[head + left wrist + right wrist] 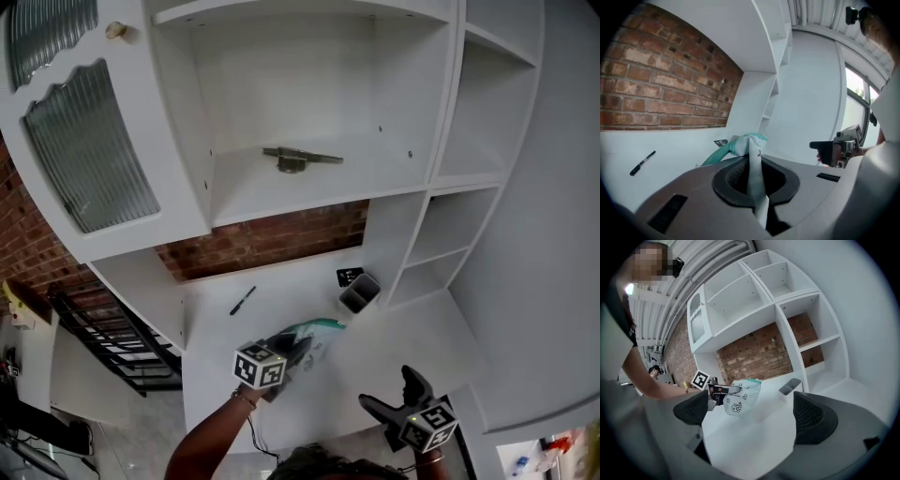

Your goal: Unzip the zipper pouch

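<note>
A white zipper pouch [309,341] with small printed figures and a teal zipper edge hangs above the white table [375,352], lifted off it. My left gripper [292,349] is shut on the pouch. In the left gripper view the pouch's fabric [753,164] runs down between the closed jaws of the left gripper [757,187], its teal edge bunched just beyond them. My right gripper [386,387] is open and holds nothing, a short way right of the pouch and near the table's front edge. Between the spread jaws of the right gripper [752,413], the pouch [740,397] shows ahead.
A black pen [243,300] lies on the table toward the back left. A small grey open box [359,292] stands behind the pouch beside a marker tag [349,276]. White shelves rise behind, with a metal piece [298,158] on one. A brick wall [272,236] backs the table.
</note>
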Demonstrator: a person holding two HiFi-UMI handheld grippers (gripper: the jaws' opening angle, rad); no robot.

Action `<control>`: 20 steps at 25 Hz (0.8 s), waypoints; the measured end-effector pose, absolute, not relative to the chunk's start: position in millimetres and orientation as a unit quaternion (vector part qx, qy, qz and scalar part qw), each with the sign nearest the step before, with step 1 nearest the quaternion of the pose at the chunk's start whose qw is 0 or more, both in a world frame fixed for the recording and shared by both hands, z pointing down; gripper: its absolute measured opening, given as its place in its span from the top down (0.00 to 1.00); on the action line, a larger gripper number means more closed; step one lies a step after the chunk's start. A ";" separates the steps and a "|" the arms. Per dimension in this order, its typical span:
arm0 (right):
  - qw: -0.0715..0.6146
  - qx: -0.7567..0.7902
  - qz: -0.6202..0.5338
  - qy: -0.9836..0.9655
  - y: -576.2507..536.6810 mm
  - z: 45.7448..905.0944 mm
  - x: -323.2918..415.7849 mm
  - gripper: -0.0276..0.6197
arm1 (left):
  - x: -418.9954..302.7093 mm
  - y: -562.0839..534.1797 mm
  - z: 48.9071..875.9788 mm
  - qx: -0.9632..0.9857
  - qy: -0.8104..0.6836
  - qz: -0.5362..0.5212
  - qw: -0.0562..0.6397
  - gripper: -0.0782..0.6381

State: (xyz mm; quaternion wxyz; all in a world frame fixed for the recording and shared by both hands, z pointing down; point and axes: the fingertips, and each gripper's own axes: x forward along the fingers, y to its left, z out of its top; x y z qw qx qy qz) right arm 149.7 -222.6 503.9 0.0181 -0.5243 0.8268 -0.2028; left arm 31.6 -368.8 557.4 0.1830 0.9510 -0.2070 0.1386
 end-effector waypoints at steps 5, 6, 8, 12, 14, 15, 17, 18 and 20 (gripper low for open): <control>0.023 -0.496 -0.186 0.848 -233.7 491.9 132.6 0.09 | 26.5 -323.7 514.4 0.965 -0.173 0.086 0.176 0.88; 0.026 -0.492 -0.179 0.852 -236.0 488.2 129.6 0.09 | 24.9 -315.6 506.4 0.967 -0.168 0.075 0.178 0.88; 0.038 -0.482 -0.160 0.861 -239.9 479.9 122.6 0.09 | 20.6 -299.3 492.1 0.969 -0.159 0.055 0.180 0.88; 0.069 -0.423 -0.137 0.893 -237.4 453.1 96.4 0.09 | 17.8 -264.2 471.9 0.976 -0.130 0.037 0.172 0.88; 0.063 -0.385 -0.129 0.912 -233.4 446.8 82.2 0.09 | 17.5 -247.6 462.6 0.979 -0.109 0.026 0.167 0.88; 0.060 -0.371 -0.127 0.918 -232.5 443.7 75.8 0.09 | 16.7 -241.0 458.3 0.981 -0.100 0.019 0.167 0.88; 0.058 -0.356 -0.124 0.925 -232.8 438.5 67.3 0.09 | 14.4 -230.4 451.8 0.983 -0.087 0.006 0.164 0.88; 0.059 -0.352 -0.122 0.926 -233.1 436.5 65.0 0.09 | 13.3 -225.7 449.8 0.983 -0.083 0.002 0.161 0.88; 0.064 -0.345 -0.119 0.929 -232.1 432.5 60.2 0.09 | 11.6 -217.2 447.7 0.984 -0.085 0.002 0.155 0.88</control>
